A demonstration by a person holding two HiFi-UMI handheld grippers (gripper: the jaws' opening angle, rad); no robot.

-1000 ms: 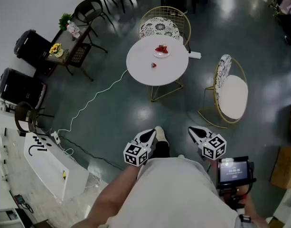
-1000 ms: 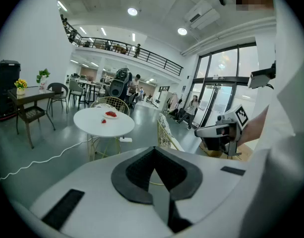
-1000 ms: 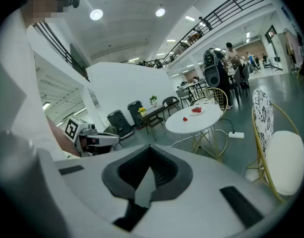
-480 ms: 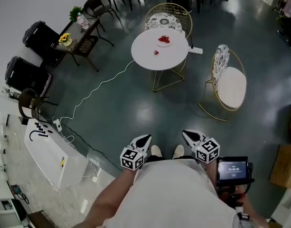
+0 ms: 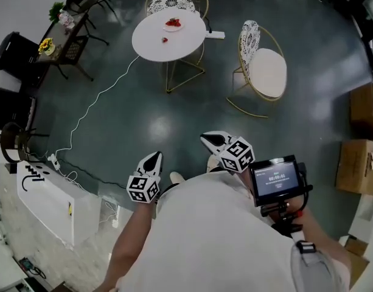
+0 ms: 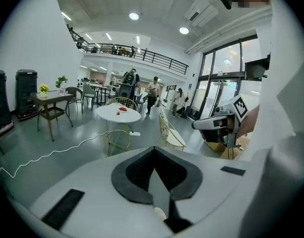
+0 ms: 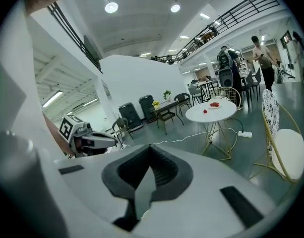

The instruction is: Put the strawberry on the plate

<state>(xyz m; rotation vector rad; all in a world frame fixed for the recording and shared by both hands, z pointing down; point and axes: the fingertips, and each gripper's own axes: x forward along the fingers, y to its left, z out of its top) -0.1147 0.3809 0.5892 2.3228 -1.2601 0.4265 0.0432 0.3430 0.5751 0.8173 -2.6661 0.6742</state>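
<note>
The small screen (image 5: 275,179) by the person's right hand shows a line of pale digits, too blurred to read; nothing else is legible.

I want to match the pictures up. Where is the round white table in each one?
Head view: table at the top, left of middle.
Left gripper view: table far off, left of middle.
Right gripper view: table far off, right of middle.
Shared landmark: the white-seated chair beside it.
</note>
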